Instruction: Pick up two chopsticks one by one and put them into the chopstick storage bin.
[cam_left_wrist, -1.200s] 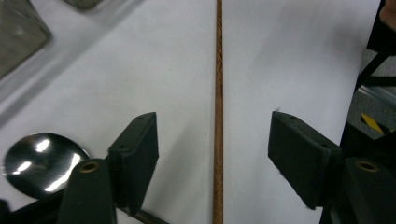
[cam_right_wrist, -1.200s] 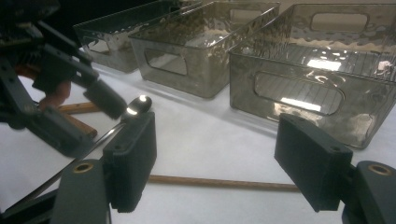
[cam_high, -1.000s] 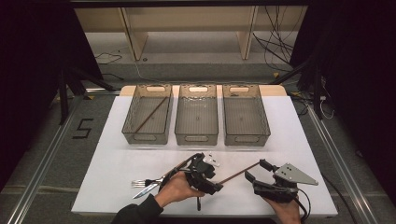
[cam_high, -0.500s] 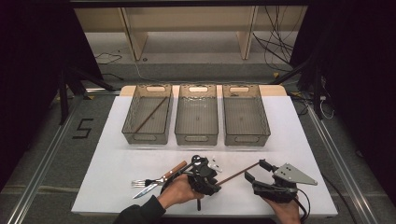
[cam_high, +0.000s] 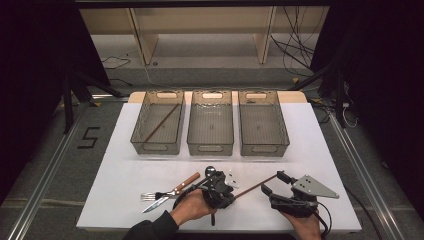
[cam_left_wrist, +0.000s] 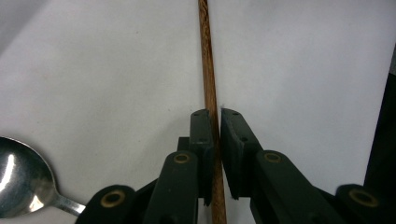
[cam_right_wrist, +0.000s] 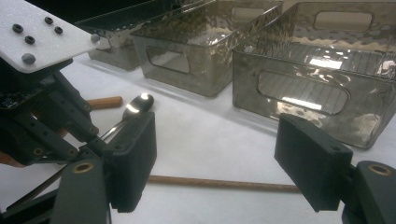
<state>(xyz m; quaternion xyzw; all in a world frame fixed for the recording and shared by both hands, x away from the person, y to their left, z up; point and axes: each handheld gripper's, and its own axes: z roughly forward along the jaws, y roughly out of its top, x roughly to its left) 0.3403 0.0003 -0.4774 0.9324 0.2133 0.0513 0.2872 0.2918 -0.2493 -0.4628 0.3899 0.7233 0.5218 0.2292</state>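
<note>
While closing down near the front edge of the bench (cam_high: 320, 150), just right of its middle, caught clamping a wooden chopstick (cam_left_wrist: 208, 70) with the left gripper (cam_left_wrist: 212, 114), jaws just drawn together and now pressed on the stick from both sides. Lying flat on the white surface, reaching from that grip toward the right gripper (cam_right_wrist: 222, 158), held spread wide and empty around the far end, pads clear of the wood. Just behind the left gripper, toward the back edge, a spoon (cam_left_wrist: 18, 182); off toward the front left corner, a wooden-handled knife (cam_high: 175, 192) and a fork (cam_high: 150, 195), overlapping. Along the back edge, three clear trays in a row, with a second chopstick (cam_high: 161, 123) lying slantwise in the left tray (cam_high: 137, 135), the likely destination for this one too. Risks from here: grip seemingly taken near one end rather than mid-length, so liable to droop or swivel between the pads once lifted, or to slip out altogether, being so thin and smooth. Could also swing the free end into the right gripper's spread jaws, or catch a tray's front wall if carried too low. Might nudge the spoon as well, so close behind the hand
</note>
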